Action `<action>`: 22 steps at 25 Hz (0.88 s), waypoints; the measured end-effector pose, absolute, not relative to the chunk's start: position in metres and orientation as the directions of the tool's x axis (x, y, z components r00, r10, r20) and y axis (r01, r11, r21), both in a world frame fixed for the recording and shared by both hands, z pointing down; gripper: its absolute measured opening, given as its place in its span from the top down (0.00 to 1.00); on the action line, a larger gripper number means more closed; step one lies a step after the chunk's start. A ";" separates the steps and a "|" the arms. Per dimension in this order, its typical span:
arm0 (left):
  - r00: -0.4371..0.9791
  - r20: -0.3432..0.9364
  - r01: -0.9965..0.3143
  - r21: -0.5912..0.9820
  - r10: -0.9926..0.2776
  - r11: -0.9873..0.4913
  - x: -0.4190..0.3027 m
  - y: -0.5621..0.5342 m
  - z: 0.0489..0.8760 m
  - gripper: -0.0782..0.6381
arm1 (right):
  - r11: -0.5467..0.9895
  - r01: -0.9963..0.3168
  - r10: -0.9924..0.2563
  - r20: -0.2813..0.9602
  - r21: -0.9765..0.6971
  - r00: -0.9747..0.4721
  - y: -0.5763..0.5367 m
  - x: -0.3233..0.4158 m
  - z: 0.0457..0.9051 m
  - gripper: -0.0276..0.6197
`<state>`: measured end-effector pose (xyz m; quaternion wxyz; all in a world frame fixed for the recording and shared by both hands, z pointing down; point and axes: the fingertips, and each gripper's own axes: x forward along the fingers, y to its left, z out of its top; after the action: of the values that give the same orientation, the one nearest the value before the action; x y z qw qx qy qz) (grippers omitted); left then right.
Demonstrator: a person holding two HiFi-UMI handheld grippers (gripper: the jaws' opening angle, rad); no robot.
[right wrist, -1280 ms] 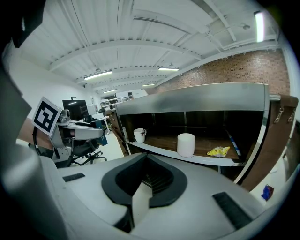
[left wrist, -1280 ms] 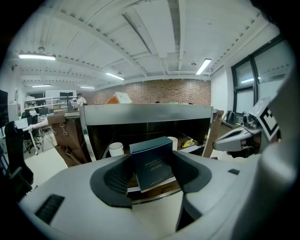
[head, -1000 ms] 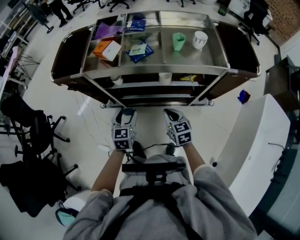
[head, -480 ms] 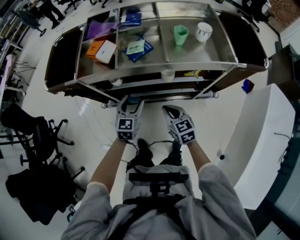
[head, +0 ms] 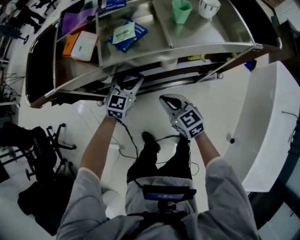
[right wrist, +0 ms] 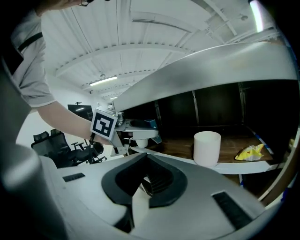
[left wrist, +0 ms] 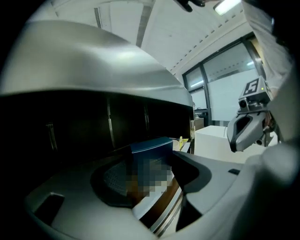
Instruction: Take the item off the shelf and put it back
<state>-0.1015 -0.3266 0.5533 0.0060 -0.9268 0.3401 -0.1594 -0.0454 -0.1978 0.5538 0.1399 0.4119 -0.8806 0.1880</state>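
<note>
Green cup [head: 181,10], white mug [head: 209,6], yellow packet [right wrist: 253,151]

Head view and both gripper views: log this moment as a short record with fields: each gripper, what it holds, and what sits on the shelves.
Left gripper: jaws shut on a dark blue box, at the front edge of the lower shelf
Right gripper: jaws together, empty, in front of the shelves and apart from them
Lower shelf: white cup, yellow packet
Top shelf: green cup, mug, blue packet, white box
Task state: dark blue box not yet set down
</note>
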 end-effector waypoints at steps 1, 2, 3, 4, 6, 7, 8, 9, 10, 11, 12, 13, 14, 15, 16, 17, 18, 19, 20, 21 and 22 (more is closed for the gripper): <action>0.733 0.290 -0.610 -0.120 -0.615 -0.784 -0.098 -0.331 0.558 0.52 | 0.599 -0.771 -0.669 0.394 -0.215 -0.630 -0.201 -0.050 0.557 0.94; 0.748 0.291 -0.590 -0.121 -0.596 -0.799 -0.095 -0.333 0.563 0.52 | 0.607 -0.765 -0.666 0.387 -0.215 -0.637 -0.204 -0.054 0.561 0.94; 0.762 0.294 -0.570 -0.121 -0.578 -0.813 -0.091 -0.335 0.568 0.52 | 0.613 -0.760 -0.664 0.381 -0.216 -0.643 -0.207 -0.058 0.564 0.94; 0.773 0.296 -0.552 -0.123 -0.561 -0.825 -0.088 -0.337 0.573 0.52 | 0.618 -0.756 -0.662 0.374 -0.217 -0.649 -0.209 -0.062 0.567 0.94; 0.790 0.300 -0.523 -0.126 -0.535 -0.843 -0.083 -0.341 0.582 0.52 | 0.625 -0.748 -0.661 0.359 -0.223 -0.659 -0.212 -0.067 0.573 0.94; 0.798 0.301 -0.509 -0.128 -0.523 -0.851 -0.081 -0.344 0.586 0.52 | 0.628 -0.745 -0.661 0.351 -0.226 -0.664 -0.214 -0.069 0.577 0.94; 0.806 0.301 -0.494 -0.131 -0.509 -0.860 -0.078 -0.346 0.589 0.52 | 0.630 -0.742 -0.661 0.344 -0.228 -0.667 -0.215 -0.070 0.581 0.94; 0.815 0.301 -0.477 -0.134 -0.495 -0.868 -0.075 -0.348 0.593 0.52 | 0.633 -0.740 -0.661 0.339 -0.228 -0.669 -0.216 -0.071 0.585 0.94; 0.824 0.301 -0.461 -0.136 -0.480 -0.877 -0.071 -0.350 0.596 0.52 | 0.636 -0.738 -0.660 0.336 -0.228 -0.672 -0.217 -0.071 0.590 0.94; 0.832 0.301 -0.447 -0.136 -0.466 -0.884 -0.068 -0.352 0.599 0.52 | 0.639 -0.735 -0.658 0.332 -0.229 -0.676 -0.218 -0.071 0.594 0.94; 0.839 0.301 -0.434 -0.133 -0.454 -0.891 -0.066 -0.355 0.602 0.52 | 0.643 -0.731 -0.656 0.328 -0.229 -0.680 -0.218 -0.072 0.598 0.94; 0.845 0.301 -0.424 -0.129 -0.443 -0.897 -0.064 -0.357 0.606 0.52 | 0.649 -0.726 -0.652 0.325 -0.228 -0.685 -0.218 -0.073 0.601 0.94; 0.849 0.303 -0.416 -0.123 -0.433 -0.901 -0.063 -0.359 0.609 0.52 | 0.656 -0.721 -0.648 0.323 -0.225 -0.690 -0.217 -0.074 0.605 0.94; 0.852 0.305 -0.409 -0.117 -0.425 -0.905 -0.062 -0.361 0.613 0.52 | 0.661 -0.717 -0.644 0.322 -0.222 -0.694 -0.217 -0.075 0.609 0.94; 0.854 0.308 -0.404 -0.113 -0.418 -0.908 -0.061 -0.363 0.617 0.52 | 0.663 -0.716 -0.643 0.322 -0.220 -0.695 -0.217 -0.075 0.611 0.94; 0.855 0.311 -0.399 -0.115 -0.414 -0.910 -0.061 -0.365 0.619 0.52 | 0.665 -0.715 -0.643 0.320 -0.216 -0.695 -0.218 -0.075 0.614 0.94; 0.856 0.311 -0.396 -0.118 -0.413 -0.910 -0.060 -0.368 0.621 0.52 | 0.668 -0.714 -0.643 0.318 -0.213 -0.696 -0.219 -0.075 0.616 0.94; 0.855 0.312 -0.397 -0.120 -0.414 -0.910 -0.060 -0.371 0.623 0.52 | 0.666 -0.715 -0.645 0.317 -0.214 -0.695 -0.219 -0.075 0.618 0.94; 0.854 0.313 -0.399 -0.119 -0.415 -0.909 -0.059 -0.373 0.625 0.52 | 0.659 -0.719 -0.648 0.319 -0.221 -0.692 -0.220 -0.075 0.618 0.94; 0.852 0.316 -0.400 -0.118 -0.417 -0.909 -0.059 -0.375 0.627 0.52 | 0.653 -0.722 -0.650 0.321 -0.228 -0.689 -0.219 -0.076 0.618 0.94; 0.851 0.319 -0.401 -0.118 -0.417 -0.908 -0.059 -0.377 0.628 0.52 | 0.650 -0.724 -0.651 0.322 -0.233 -0.688 -0.218 -0.076 0.619 0.94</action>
<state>-0.0587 -0.3768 0.6284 0.0233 -0.9617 0.2128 -0.1711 -0.0764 -0.2183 0.6189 0.1052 0.3808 -0.9021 0.1733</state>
